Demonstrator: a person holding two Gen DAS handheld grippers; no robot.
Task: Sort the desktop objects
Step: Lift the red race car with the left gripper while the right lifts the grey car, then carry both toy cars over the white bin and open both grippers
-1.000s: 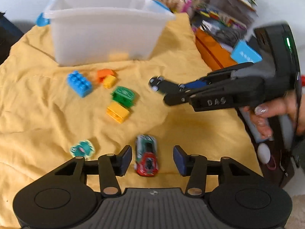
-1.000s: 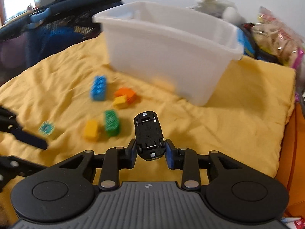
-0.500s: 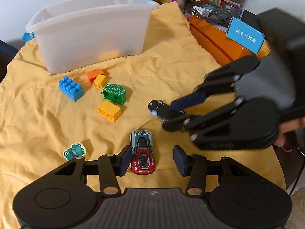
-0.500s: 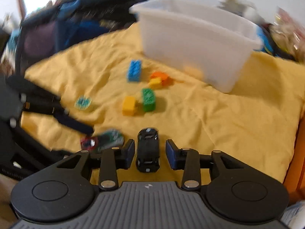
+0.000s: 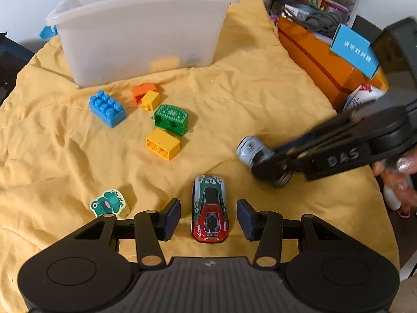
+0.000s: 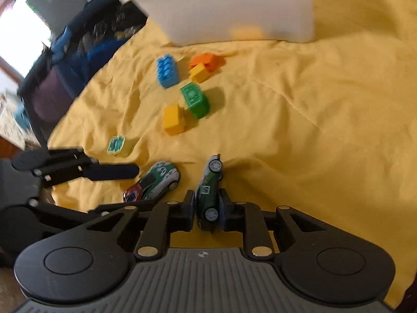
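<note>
Wrinkled matt yellow cloth (image 5: 260, 104); translucent, smooth white plastic bin (image 5: 140, 26); glossy moulded blue plastic brick (image 5: 106, 108); glossy painted red-and-green toy car (image 5: 210, 208); matt black plastic left gripper (image 5: 208, 215).

Home: yellow bedspread (image 5: 260, 91), toy bricks (image 5: 106, 108), clutter.

Both views are bright and evenly lit, with soft, short shadows under the bricks (image 5: 163, 144). A window (image 6: 18, 34) blows out white at ten o'clock in the right view, which is motion-blurred throughout. The left view is sharp except the smeared right gripper (image 5: 263, 167). Fisheye bending curves all edges.
</note>
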